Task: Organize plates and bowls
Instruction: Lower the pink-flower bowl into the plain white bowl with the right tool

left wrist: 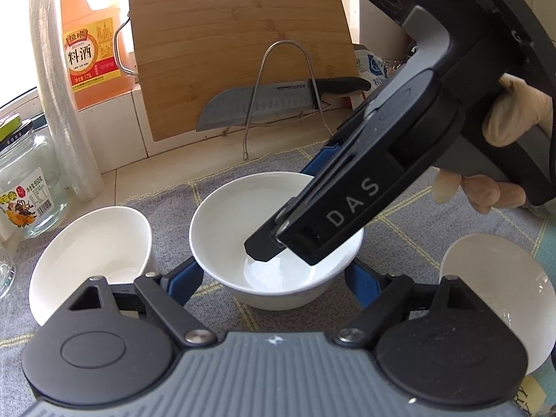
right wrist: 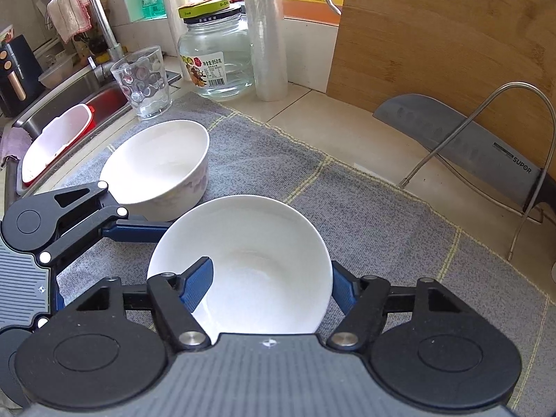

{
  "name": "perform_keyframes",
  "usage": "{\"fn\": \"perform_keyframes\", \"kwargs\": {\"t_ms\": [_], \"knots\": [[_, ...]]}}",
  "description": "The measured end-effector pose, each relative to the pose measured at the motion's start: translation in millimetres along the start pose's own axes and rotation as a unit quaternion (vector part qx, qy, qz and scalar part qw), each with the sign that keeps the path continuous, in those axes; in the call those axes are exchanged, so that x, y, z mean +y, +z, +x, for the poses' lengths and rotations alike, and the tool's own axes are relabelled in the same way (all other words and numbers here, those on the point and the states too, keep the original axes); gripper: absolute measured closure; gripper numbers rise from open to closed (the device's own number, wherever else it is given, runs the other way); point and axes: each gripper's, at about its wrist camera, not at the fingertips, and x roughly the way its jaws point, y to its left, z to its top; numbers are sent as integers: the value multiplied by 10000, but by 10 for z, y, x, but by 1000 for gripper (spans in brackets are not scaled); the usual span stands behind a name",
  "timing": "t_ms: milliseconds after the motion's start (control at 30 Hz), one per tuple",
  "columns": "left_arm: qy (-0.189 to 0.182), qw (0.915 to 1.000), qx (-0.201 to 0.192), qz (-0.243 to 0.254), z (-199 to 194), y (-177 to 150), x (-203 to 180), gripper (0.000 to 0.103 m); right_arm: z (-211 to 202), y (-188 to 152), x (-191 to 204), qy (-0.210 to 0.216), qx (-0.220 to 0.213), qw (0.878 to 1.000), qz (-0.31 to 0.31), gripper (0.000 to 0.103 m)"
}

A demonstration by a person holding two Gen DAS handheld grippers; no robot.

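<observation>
A white bowl (left wrist: pixel 236 229) (right wrist: pixel 264 264) sits on the grey cloth mat (left wrist: pixel 417 222) (right wrist: pixel 347 215). My left gripper (left wrist: pixel 278 281) is open with its blue fingers on either side of the bowl's base. My right gripper (right wrist: pixel 271 285) straddles the bowl's near rim, its left finger (right wrist: pixel 198 283) inside the bowl and its right finger (right wrist: pixel 344 290) outside; I cannot tell whether it grips the rim. In the left wrist view its black finger (left wrist: pixel 264 246) dips into the bowl. A second, patterned white bowl (left wrist: pixel 93 253) (right wrist: pixel 160 166) stands to the left. A third white dish (left wrist: pixel 500 288) lies at the right.
A bamboo cutting board (left wrist: pixel 236 45) leans on the wall behind a wire stand (left wrist: pixel 285 87) holding a knife (left wrist: pixel 264 102). A cooking wine bottle (left wrist: pixel 90 41), a plastic wrap roll (left wrist: pixel 59 104), a glass jar (right wrist: pixel 219 55), a tumbler (right wrist: pixel 144 81) and the sink (right wrist: pixel 69 111) stand on the left.
</observation>
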Motion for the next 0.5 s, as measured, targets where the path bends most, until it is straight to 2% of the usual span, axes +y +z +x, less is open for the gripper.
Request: {"fn": "perform_keyframes", "kwargs": {"t_ms": [367,500], "knots": [[-125,9999,28,85,5,4,13,15,-57,11,-106,322,49,9988,370,27],[-200,9997,5,110,-24,32,21,15,-76,4,-109,321,68,9984,460,27]]}}
